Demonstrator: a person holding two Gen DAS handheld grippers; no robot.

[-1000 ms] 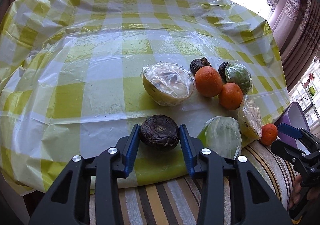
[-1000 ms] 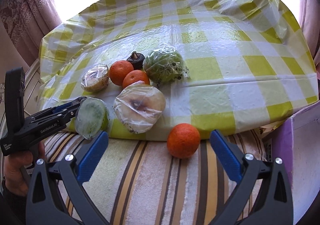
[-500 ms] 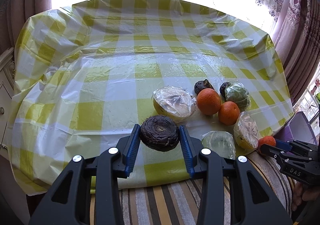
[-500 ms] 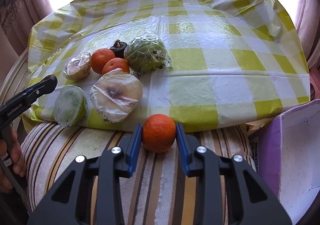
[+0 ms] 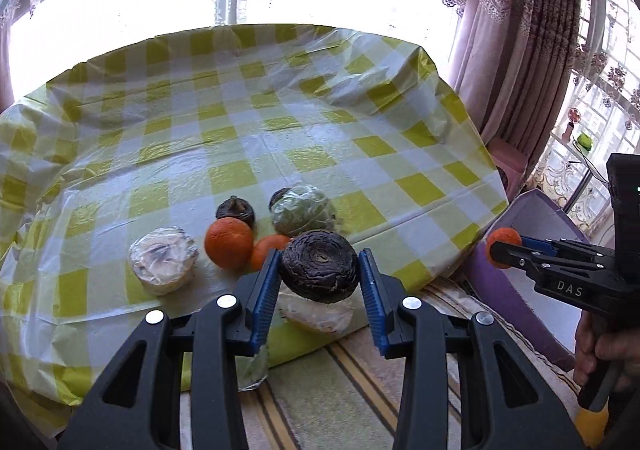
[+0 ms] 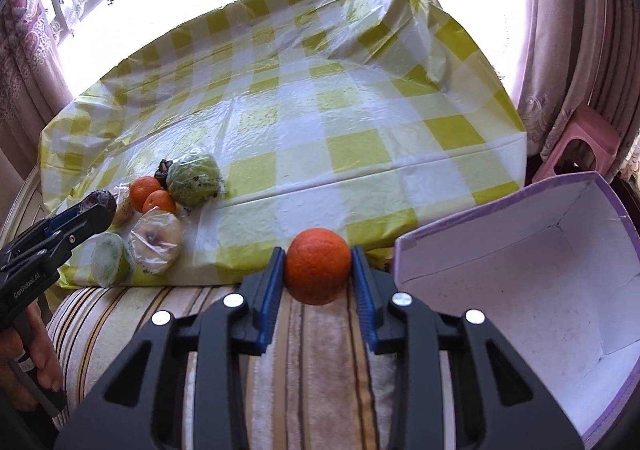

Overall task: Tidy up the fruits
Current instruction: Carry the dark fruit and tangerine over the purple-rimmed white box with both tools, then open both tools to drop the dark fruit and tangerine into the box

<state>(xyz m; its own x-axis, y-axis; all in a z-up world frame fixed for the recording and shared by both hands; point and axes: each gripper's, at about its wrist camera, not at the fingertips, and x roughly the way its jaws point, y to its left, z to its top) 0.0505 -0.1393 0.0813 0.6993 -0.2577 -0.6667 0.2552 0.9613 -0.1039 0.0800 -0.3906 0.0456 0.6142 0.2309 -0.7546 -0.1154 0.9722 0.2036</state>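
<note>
Wrinkling dark fruit (image 5: 319, 267) and smooth orange (image 6: 317, 265), both clamped aloft

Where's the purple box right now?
In the right wrist view the purple box sits open at lower right, just off the checked table's near corner, right beside the orange held in the right claw.

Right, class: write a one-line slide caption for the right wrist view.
Right gripper shut on an orange beside an open purple box, wrapped fruit left on the checked tablecloth.

My right hand-held gripper (image 6: 318, 276) pinches an orange (image 6: 317, 265) above the striped cushion (image 6: 320, 350), just beside the open purple box (image 6: 520, 274).
</note>
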